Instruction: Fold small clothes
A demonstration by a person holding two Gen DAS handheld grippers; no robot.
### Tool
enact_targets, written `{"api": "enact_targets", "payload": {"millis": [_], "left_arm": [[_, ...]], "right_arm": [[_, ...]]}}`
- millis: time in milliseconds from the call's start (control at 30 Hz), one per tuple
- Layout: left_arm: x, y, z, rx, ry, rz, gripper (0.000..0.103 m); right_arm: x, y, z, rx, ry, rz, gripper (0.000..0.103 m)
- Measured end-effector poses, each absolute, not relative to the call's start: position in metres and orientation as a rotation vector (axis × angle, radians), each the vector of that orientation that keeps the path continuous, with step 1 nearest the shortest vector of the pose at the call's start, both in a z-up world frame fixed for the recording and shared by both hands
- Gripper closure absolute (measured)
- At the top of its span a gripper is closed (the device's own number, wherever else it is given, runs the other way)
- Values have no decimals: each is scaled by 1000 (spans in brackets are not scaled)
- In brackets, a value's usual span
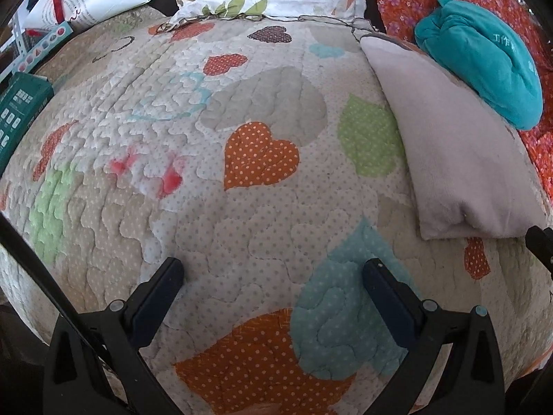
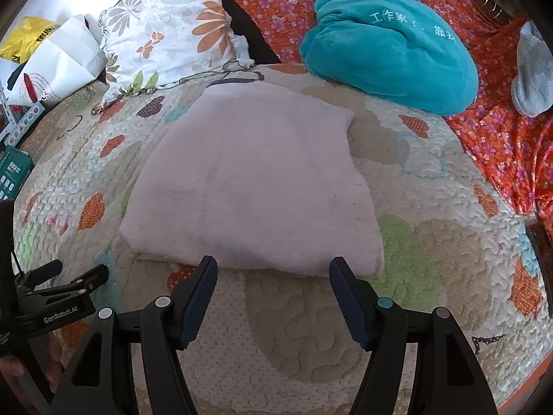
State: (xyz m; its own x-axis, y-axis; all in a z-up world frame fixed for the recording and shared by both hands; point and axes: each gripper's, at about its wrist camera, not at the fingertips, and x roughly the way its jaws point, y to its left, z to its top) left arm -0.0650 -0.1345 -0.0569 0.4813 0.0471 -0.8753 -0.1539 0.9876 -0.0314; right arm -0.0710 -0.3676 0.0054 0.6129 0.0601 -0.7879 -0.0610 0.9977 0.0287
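Bed's covered in a quilt (image 2: 432, 259) with polka-dot hearts, with a floral pillow (image 2: 166, 34) and a red flowered blanket (image 2: 501, 159) at the back and a teal plush cushion (image 2: 390, 55) sitting on that blanket's edge. Folded pale pink garment (image 2: 252, 186) lies flat mid-quilt, just in front of the right claw (image 2: 273, 266), which tilts down with jaws spread wide, holding nothing. Left claw (image 1: 273, 269) is off to the side over bare quilt, also wide open and empty.

Heart-patterned quilt (image 1: 262, 159), floral pillow (image 2: 166, 31), orange bedspread (image 2: 501, 145)
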Motion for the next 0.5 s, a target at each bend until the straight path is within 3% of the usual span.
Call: {"api": "enact_targets", "payload": {"millis": [500], "left_arm": [[-82,-147,-15,-5,926,142,0]], "right_arm": [[-68,-361,-4,-29,919,53,31]]}}
